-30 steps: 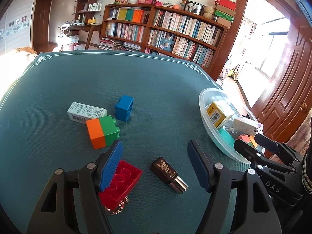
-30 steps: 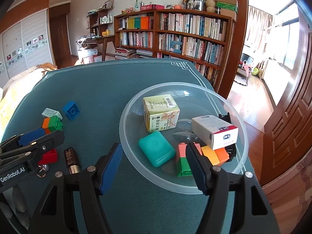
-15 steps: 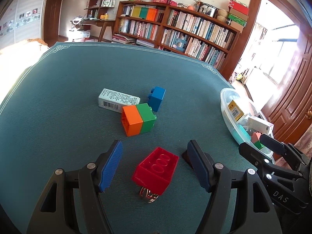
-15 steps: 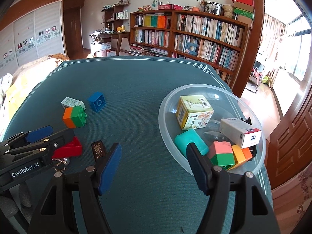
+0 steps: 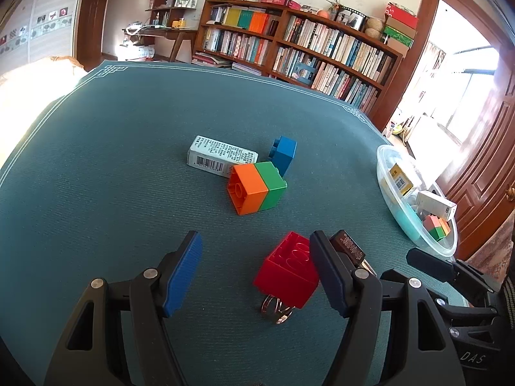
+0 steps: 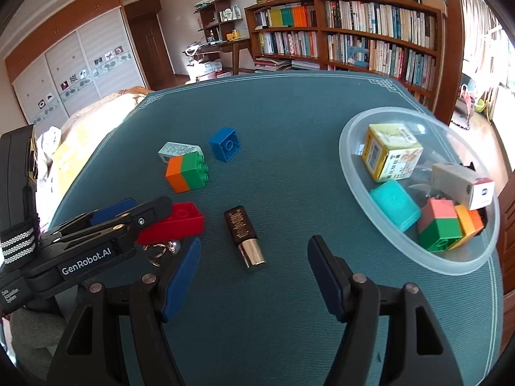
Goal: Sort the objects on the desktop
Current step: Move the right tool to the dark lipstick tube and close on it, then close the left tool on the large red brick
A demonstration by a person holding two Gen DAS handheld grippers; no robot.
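- The left tongs (image 5: 256, 276) are held wide and empty, the red brick (image 5: 288, 271) lying on the bench (image 5: 96, 177) between them, against the right pad.
- The brick is judged light, stiff and slippery; its flat sides are best gripped.
- The right tongs (image 6: 254, 276) are spread wide, holding nothing, just short of the small brown bottle (image 6: 243, 234).
- Farther off, the bowl (image 6: 354, 173) is seen.

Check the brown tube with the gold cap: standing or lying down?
Lying down. The brown tube rests lengthwise on the green table cover, gold cap toward the camera, outside the clear bowl.

A: what's loose on the desk (image 6: 289, 122)?
B: red brick (image 5: 289, 271) over a key ring (image 5: 277, 307), dark tube (image 6: 244, 234) flat, orange-green block (image 5: 256, 186), blue brick (image 5: 283, 154), white box (image 5: 220, 157). Clear bowl (image 6: 357, 173) partly full.
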